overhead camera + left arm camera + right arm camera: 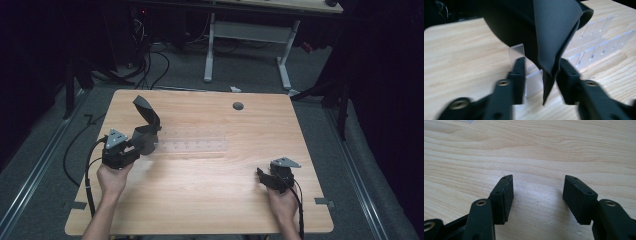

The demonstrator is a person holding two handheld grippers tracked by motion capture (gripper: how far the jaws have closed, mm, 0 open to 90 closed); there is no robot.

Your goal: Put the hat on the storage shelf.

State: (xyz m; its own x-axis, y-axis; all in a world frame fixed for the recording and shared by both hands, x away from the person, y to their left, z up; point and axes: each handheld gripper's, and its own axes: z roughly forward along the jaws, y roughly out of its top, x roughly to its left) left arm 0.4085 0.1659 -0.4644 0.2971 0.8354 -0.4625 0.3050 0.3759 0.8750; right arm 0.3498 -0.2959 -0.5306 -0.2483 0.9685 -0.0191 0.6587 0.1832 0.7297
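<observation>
Wood grain runs across the table [210, 200] in the high view, where the left gripper [142, 142] sits near the left edge with a dark grey sheet [146, 112] curling up from its tip. A clear plastic strip of dividers [192, 146] lies flat just right of it, toward the middle. The right gripper [261, 175] rests near the front right corner, well apart from both, with a hand [282, 202] behind it.

Left gripper view: the dark sheet [554, 37] hangs folded between the jaws, which stand partly apart (whether they pinch it I cannot tell). A small clear tab [517, 53] stands by the left jaw, and the clear dividers [596, 47] lie beyond.

Right gripper view: the jaws are spread wide over bare wood [536, 157], holding nothing.
</observation>
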